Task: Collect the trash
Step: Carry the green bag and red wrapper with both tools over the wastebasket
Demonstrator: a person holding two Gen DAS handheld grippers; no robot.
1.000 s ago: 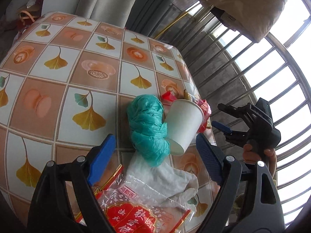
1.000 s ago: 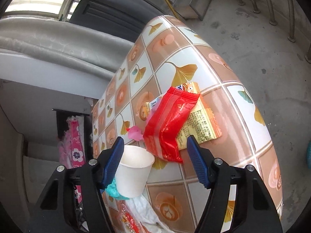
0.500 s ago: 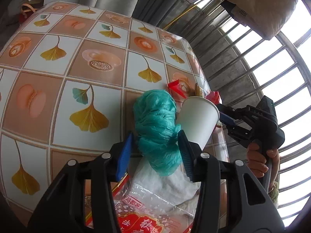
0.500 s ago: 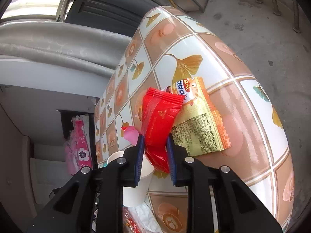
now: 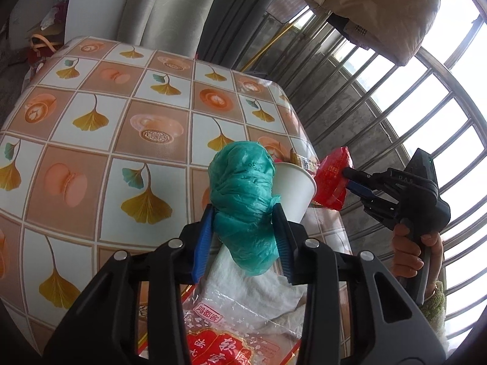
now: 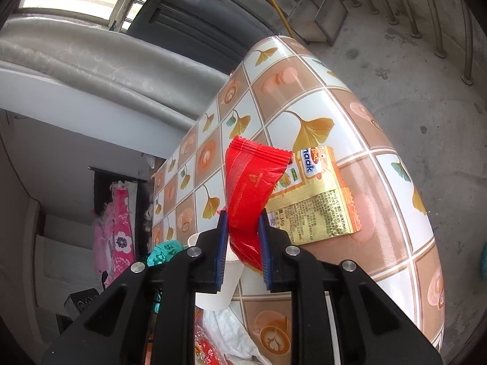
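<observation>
My left gripper [image 5: 243, 231] is shut on a crumpled green plastic bag [image 5: 243, 188] and holds it above the table. A white paper cup [image 5: 296, 190] stands right beside the bag. My right gripper [image 6: 242, 237] is shut on a red snack wrapper [image 6: 249, 188] and holds it lifted off the table; it also shows in the left wrist view [image 5: 350, 179] with the red wrapper [image 5: 333, 179]. A gold snack wrapper [image 6: 316, 200] lies flat on the table. The cup [image 6: 217, 286] and the green bag [image 6: 164, 251] show low in the right wrist view.
The table [image 5: 91, 158] has a ginkgo-leaf and coffee-cup cloth. A white tissue [image 5: 258, 292] and a clear bag with red print [image 5: 222, 340] lie near its front edge. Metal window bars [image 5: 395, 115] stand to the right. The concrete floor [image 6: 411, 70] lies beyond the table.
Both grippers closed: the left on the green bag, the right on the red wrapper. Both items have since been lifted off the table.
</observation>
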